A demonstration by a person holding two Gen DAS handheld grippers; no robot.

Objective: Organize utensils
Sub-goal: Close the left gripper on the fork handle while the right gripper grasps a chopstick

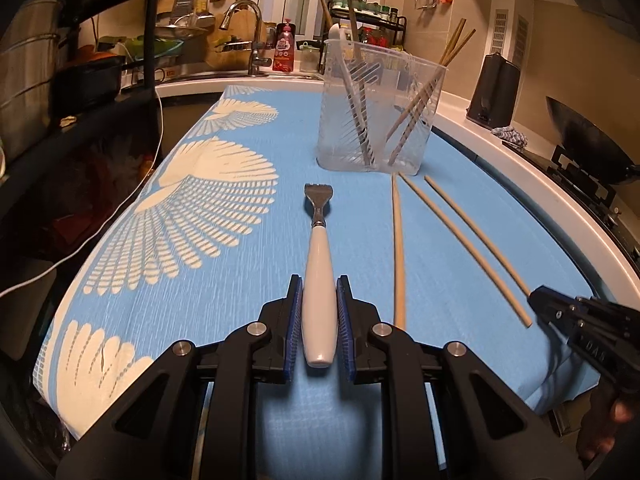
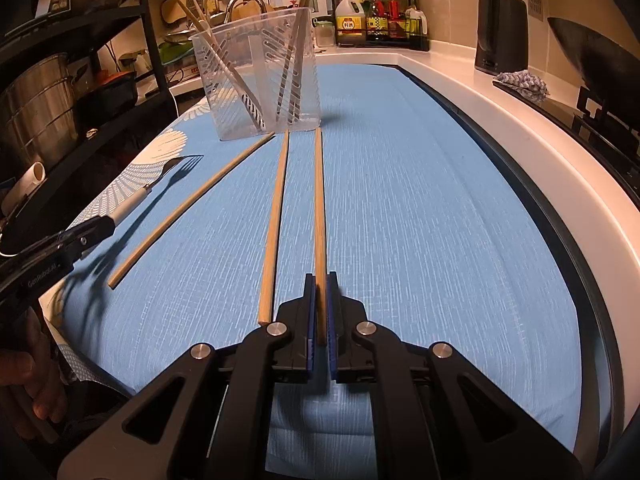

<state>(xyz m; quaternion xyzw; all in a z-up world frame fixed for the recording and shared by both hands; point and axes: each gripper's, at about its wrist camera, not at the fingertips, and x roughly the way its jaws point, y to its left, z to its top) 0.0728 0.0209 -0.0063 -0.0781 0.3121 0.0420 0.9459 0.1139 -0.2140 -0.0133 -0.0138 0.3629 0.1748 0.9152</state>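
Note:
My left gripper (image 1: 319,286) is shut on the white handle of a fork (image 1: 319,264), tines pointing away; in the right wrist view the fork (image 2: 160,184) is held a little above the blue cloth and casts a shadow. My right gripper (image 2: 319,280) is shut on the near end of a wooden chopstick (image 2: 319,208); it shows at the right of the left wrist view (image 1: 536,300). Two more chopsticks (image 2: 276,220) (image 2: 192,204) lie beside it. A clear slotted utensil holder (image 1: 380,108) (image 2: 260,76) stands beyond, holding several chopsticks and utensils.
A blue cloth (image 2: 420,200) with white fan patterns covers the counter. A black rack with pots (image 1: 60,60) stands left. A sink with a tap (image 1: 248,32) is behind. A black kettle (image 2: 500,32), a rag (image 2: 520,82) and a wok on a stove (image 1: 588,148) are right.

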